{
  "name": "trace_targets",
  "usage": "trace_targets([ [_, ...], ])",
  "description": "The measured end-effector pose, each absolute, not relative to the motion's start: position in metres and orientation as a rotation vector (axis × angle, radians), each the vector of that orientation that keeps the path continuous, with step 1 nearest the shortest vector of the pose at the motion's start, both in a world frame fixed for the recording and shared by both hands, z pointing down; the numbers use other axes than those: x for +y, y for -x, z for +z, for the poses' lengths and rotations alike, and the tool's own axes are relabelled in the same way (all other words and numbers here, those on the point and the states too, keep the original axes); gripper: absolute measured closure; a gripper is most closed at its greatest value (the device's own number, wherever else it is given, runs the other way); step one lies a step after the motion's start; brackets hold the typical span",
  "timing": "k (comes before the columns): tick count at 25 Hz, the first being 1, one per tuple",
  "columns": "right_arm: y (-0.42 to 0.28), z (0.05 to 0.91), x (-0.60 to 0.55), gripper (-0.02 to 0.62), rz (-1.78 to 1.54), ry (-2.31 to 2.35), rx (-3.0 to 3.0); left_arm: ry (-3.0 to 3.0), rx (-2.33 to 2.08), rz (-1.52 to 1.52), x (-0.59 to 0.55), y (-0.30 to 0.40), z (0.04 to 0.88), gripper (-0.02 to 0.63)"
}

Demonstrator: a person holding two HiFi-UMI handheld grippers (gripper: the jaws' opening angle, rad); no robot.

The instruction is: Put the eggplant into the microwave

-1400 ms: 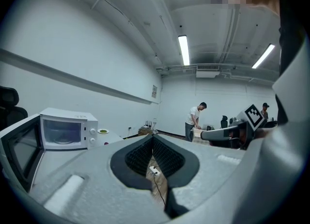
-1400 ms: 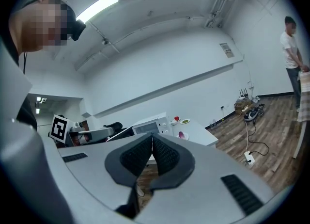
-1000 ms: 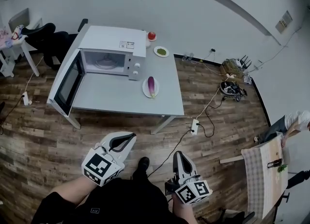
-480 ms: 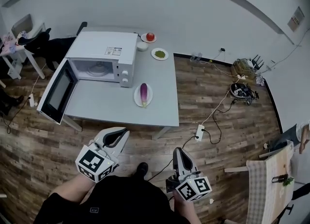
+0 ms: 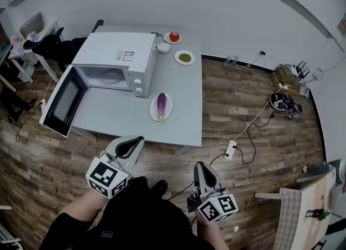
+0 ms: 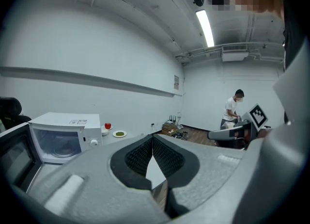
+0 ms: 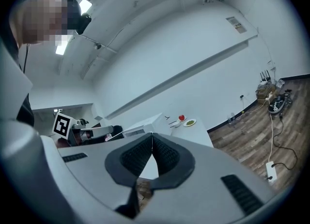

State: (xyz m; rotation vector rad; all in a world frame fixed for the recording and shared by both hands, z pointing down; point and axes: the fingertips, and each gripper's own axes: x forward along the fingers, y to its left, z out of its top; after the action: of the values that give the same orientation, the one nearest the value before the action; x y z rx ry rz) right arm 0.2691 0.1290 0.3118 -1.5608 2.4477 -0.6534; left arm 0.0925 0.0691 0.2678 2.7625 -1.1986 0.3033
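1. Eggplant (image 5: 161,104): deep purple is noted; the plate (image 5: 169,108) under it is white.
2. Microwave (image 5: 120,54): white casing, dark door glass.
3. Table (image 5: 184,127): pale grey.
4. Floor (image 5: 259,151): mottled brown wood planks.
5. Left gripper (image 5: 139,139) and right gripper (image 5: 198,164): light grey bodies, black ribbed pads; black-and-white square markers are carried.
6. Far end of the table: a red fruit (image 5: 174,36) and green food (image 5: 185,57) are seen.
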Motion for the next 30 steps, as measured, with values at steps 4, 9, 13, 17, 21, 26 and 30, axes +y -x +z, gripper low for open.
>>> trace_targets([
  [4, -0.263, 0.320, 0.105, 0.580, -0.684, 1.538, 2.474, -2.758, -1.220, 0.331, 0.050, -0.091, 0.275, 0.598],
  [9, -0.237, 0.330, 0.071, 0.581, -0.741, 1.509, 2.497, -2.773, -1.246, 0.414, 0.016, -0.073, 0.291, 0.598],
  [13, -0.210, 0.339, 0.036, 0.581, -0.779, 1.508, 2.517, -2.749, -1.211, 0.425, -0.014, -0.054, 0.301, 0.598],
  [17, -0.196, 0.345, -0.001, 0.581, -0.771, 1.530, 2.541, -2.785, -1.146, 0.424, -0.039, -0.044, 0.306, 0.598],
  [21, -0.195, 0.355, -0.029, 0.581, -0.788, 1.578, 2.544, -2.817, -1.089, 0.427, -0.064, -0.045, 0.318, 0.598],
  [26, -0.190, 0.379, -0.048, 0.581, -0.846, 1.560, 2.564, -2.786, -1.096, 0.491, -0.084, -0.040, 0.338, 0.597],
  [30, -0.193, 0.398, -0.067, 0.581, -0.864, 1.558, 2.591, -2.787, -1.103, 0.527, -0.101, -0.047, 0.351, 0.597],
])
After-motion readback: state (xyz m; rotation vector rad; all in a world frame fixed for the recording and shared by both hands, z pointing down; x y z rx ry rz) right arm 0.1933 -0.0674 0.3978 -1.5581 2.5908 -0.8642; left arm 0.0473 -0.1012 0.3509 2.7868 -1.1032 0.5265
